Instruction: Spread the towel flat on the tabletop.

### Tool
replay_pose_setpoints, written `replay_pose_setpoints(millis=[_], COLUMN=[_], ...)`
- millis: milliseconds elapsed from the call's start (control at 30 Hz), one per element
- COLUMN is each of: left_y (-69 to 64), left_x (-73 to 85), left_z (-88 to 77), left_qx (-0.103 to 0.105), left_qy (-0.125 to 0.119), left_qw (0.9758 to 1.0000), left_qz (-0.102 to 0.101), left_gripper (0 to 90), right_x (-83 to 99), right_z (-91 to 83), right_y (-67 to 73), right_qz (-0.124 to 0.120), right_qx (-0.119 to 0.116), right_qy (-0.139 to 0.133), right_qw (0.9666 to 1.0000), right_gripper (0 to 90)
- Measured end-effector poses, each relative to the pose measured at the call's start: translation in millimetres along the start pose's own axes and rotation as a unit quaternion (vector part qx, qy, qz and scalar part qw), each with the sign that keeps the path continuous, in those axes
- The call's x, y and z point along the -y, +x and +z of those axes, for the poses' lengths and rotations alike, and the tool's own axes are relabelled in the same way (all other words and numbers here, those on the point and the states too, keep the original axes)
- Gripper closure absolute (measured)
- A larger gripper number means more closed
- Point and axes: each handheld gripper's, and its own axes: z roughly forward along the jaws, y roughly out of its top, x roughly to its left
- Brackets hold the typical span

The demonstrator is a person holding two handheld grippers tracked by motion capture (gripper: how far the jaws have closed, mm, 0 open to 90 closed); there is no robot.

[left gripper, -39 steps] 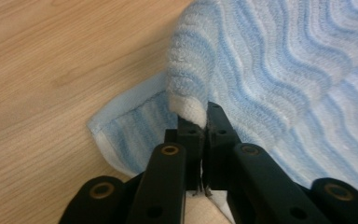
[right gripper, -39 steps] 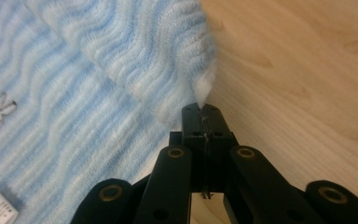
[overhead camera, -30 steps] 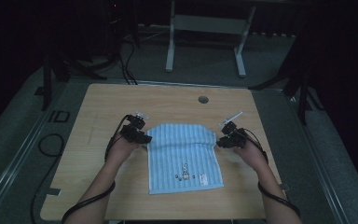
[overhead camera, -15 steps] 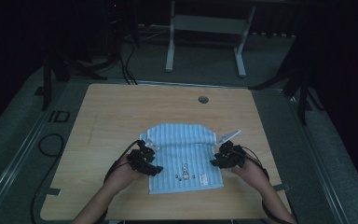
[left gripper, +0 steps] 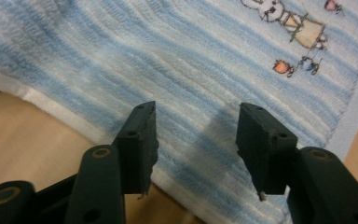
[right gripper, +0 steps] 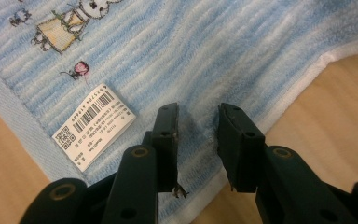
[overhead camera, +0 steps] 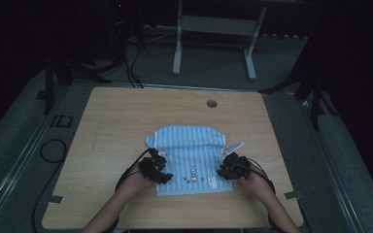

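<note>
**Setting both grippers on the near corners of the towel**

From the high view, I see the light-blue striped terry towel [overhead camera: 187, 155] lying on the pale wooden table [overhead camera: 116, 116], its far edge already doubled over. My left gripper [overhead camera: 162, 175] sits at the towel's near-left corner, and my right gripper [overhead camera: 222, 172] at the near-right side, just beside the white barcode label [overhead camera: 212, 181]. I judge the step in hand to be pinching the near edge on both sides for another fold.

In the left gripper view, the jaws stand spread over the cloth with nothing pinched; they have just been closing a little, with towel surface under the gap. The white hem runs just below the tips, so I should come lower and catch the hem itself, not merely the pile.

In the right gripper view, the jaws stand narrower but parted, having also just been closing, over the towel close to its white border and beside the label [right gripper: 94, 123]. I want both layers and matching bites on each side, so the lift stays even.
</note>
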Motion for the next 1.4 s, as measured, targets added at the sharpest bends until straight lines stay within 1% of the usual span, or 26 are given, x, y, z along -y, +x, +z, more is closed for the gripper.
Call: replay_pose_setpoints(millis=[67,133,233,267,300,400,467,533,600,667,700,733,767,800,833,900,967,1000,1033,1067,1100,1200,1233,1300,1333,1400], left_y=[6.6,12.6,21.6,22.7,24.3,25.9,24.8,23.6,22.3,21.7,20.5,20.1,18.1,16.9,15.2,10.3,5.0,2.5,2.5,2.5,-11.0,-25.6,-30.3,-39.7,-43.1,-48.7], left_x=[-8.2,-14.5,-26.2,-29.1,-34.0,-43.2,-48.2,-50.7,-52.5,-54.6,-56.5,-57.8,-59.3,-60.1,-61.3,-60.2,-55.7,-52.7,-52.7,-52.7,-34.0,-11.6,-4.7,9.6,16.4,29.3], left_z=[4.4,7.5,13.9,15.6,18.1,23.8,26.5,26.5,22.0,11.5,2.9,-3.0,-14.1,-21.2,-33.3,-53.6,-73.1,-79.9,-79.9,-79.9,-100.9,-105.1,-103.7,-99.9,-97.5,-92.3], left_qx=[-0.014,-0.021,-0.029,-0.03,-0.032,-0.027,-0.027,-0.03,-0.032,-0.028,-0.031,-0.028,-0.032,-0.033,-0.026,-0.035,-0.032,-0.033,-0.033,-0.033,-0.024,-0.005,0.002,0.011,0.018,0.027], left_qy=[-0.001,-0.001,-0.005,-0.006,-0.006,-0.01,-0.009,-0.009,-0.014,-0.027,-0.037,-0.04,-0.057,-0.065,-0.071,-0.089,-0.102,-0.109,-0.109,-0.109,-0.12,-0.115,-0.105,-0.094,-0.088,-0.076], left_qw=[0.9999,0.9998,0.9995,0.9995,0.9994,0.9994,0.9994,0.9993,0.9992,0.9991,0.9987,0.9987,0.9978,0.9973,0.9971,0.9954,0.9943,0.9935,0.9935,0.9935,0.9924,0.9932,0.9942,0.9951,0.9956,0.9963], left_qz=[-0.001,-0.002,-0.008,-0.01,-0.01,-0.021,-0.021,-0.02,-0.019,-0.018,-0.017,-0.013,-0.013,-0.013,-0.008,-0.007,-0.001,-0.004,-0.004,-0.004,0.004,0.015,0.021,0.028,0.028,0.03], left_gripper=[52.0,56.5,60.3,62.4,64.5,81.4,85.5,86.6,87.0,87.0,87.0,87.0,87.0,87.0,87.0,87.0,86.9,86.9,86.8,86.8,86.7,86.6,86.5,86.3,86.2,85.8], right_x=[-3.3,-5.9,-10.0,-11.6,-12.5,-17.7,-20.0,-20.4,-20.3,-20.8,-21.3,-22.5,-23.6,-25.6,-27.0,-30.7,-31.9,-31.6,-31.6,-30.6,-24.4,-9.9,-4.2,7.9,13.8,24.2], right_z=[1.7,3.5,5.6,6.6,7.2,8.8,8.9,7.5,3.5,-6.2,-10.1,-17.1,-21.9,-30.8,-36.7,-56.3,-71.4,-81.1,-81.1,-86.4,-99.1,-107.0,-107.5,-105.6,-103.6,-97.5], right_y=[-7.6,-16.1,-30.4,-35.4,-37.9,-42.2,-42.3,-42.5,-43.5,-44.1,-44.3,-44.1,-43.3,-41.3,-39.3,-31.1,-23.5,-17.1,-17.1,-12.8,1.4,22.7,29.7,41.5,46.8,58.0], right_qz=[0.005,0.015,0.033,0.041,0.044,0.046,0.042,0.038,0.038,0.039,0.04,0.038,0.037,0.034,0.031,0.019,0.01,0.003,0.003,-0.002,-0.009,-0.022,-0.024,-0.026,-0.022,-0.026], right_qx=[0.009,0.008,0.017,0.018,0.019,0.025,0.029,0.031,0.031,0.033,0.031,0.034,0.037,0.037,0.04,0.044,0.043,0.038,0.038,0.037,0.027,0.008,0.002,-0.012,-0.021,-0.031], right_qy=[0.001,0.0,0.003,0.002,0.001,0.012,0.019,0.022,0.015,0.001,-0.003,-0.014,-0.019,-0.027,-0.034,-0.058,-0.074,-0.082,-0.082,-0.085,-0.097,-0.101,-0.1,-0.098,-0.099,-0.092], right_qw=[0.9999,0.9998,0.9993,0.999,0.9989,0.9986,0.9985,0.9986,0.9987,0.9987,0.9987,0.9986,0.9985,0.9984,0.9982,0.9971,0.9963,0.9959,0.9959,0.9957,0.9948,0.9947,0.9947,0.9948,0.9946,0.995], right_gripper=[70.2,70.8,72.2,75.3,77.4,83.2,85.0,85.6,85.7,85.7,85.8,85.9,85.9,85.9,85.9,85.9,85.9,85.9,85.9,85.9,85.9,85.8,85.8,85.7,85.7,85.7])
